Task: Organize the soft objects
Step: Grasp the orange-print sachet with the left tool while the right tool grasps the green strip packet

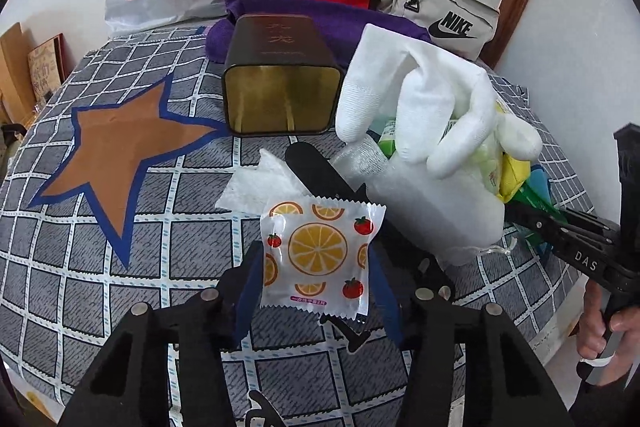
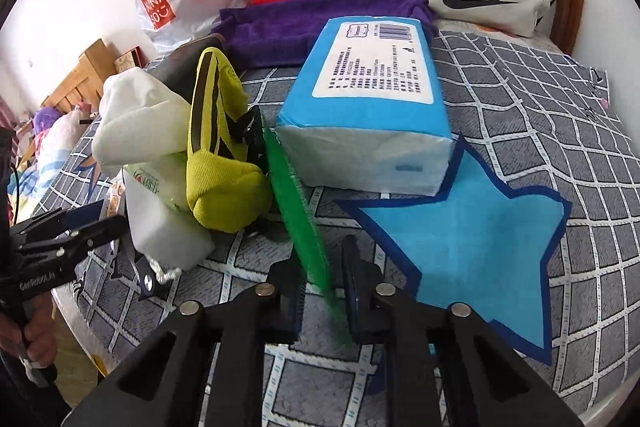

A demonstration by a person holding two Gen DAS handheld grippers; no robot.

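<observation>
Left gripper (image 1: 316,263) fingers bracket the fruit-print sachet (image 1: 318,259), apparently pinching its side edges; right gripper (image 2: 320,283) fingers pinch the green comb (image 2: 296,223), long axis running away toward the pile.

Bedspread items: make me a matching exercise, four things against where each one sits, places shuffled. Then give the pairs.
Things
1. fruit-print packet
2. green strip
3. blue tissue pack
4. open tin

Places
A. on its side in front of the purple towel
B. between the fingers of the right gripper
C. beside the blue star on the bedspread
D. between the fingers of the left gripper

Pairs: 1-D, 2-B, 3-C, 4-A
</observation>
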